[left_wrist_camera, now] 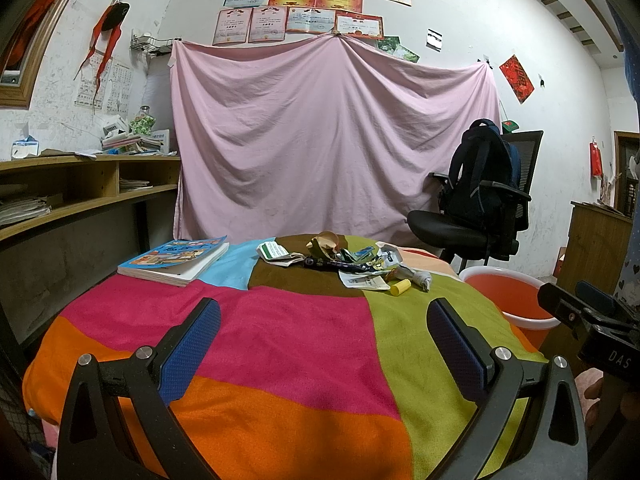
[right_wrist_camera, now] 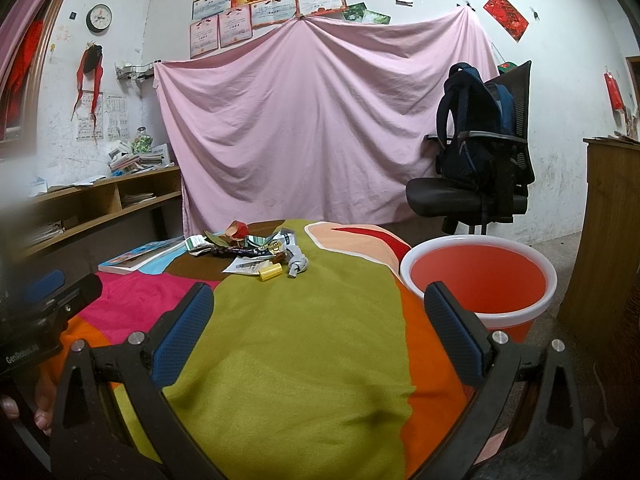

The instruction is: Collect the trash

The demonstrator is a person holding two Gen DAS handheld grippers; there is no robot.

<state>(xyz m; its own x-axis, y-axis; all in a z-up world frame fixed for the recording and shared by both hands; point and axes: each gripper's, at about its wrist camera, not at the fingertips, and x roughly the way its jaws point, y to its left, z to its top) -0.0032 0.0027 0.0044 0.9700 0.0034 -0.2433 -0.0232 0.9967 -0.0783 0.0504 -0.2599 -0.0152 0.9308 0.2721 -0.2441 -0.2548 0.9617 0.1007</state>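
The trash is a loose heap of crumpled wrappers, torn paper packets and dried peel (left_wrist_camera: 340, 258) lying on the far part of the patchwork blanket in pink, orange, green and brown (left_wrist_camera: 280, 340), which covers what may be a bed or a bench; I cannot tell which. At the heap's near right edge a short yellow plastic cylinder (left_wrist_camera: 400, 287) lies on its side, its long axis running roughly across both views, with a twisted grey wrapper (left_wrist_camera: 422, 279) just beside it.

The left gripper (left_wrist_camera: 324, 344) hangs low over the near pink and orange patches, jaws spread wide with nothing between them. The right gripper (right_wrist_camera: 320, 332) sits over the green patch, jaws equally wide and empty.

From both grippers the heap lies straight ahead, well apart. The orange plastic bucket with a white rim (right_wrist_camera: 480, 280) stands off the right edge of the blanket, close by the right gripper, so I judge the right hand better placed for pick and drop. A thin paperback book with a blue cover (left_wrist_camera: 176, 258) lies left of the heap, apart from it.
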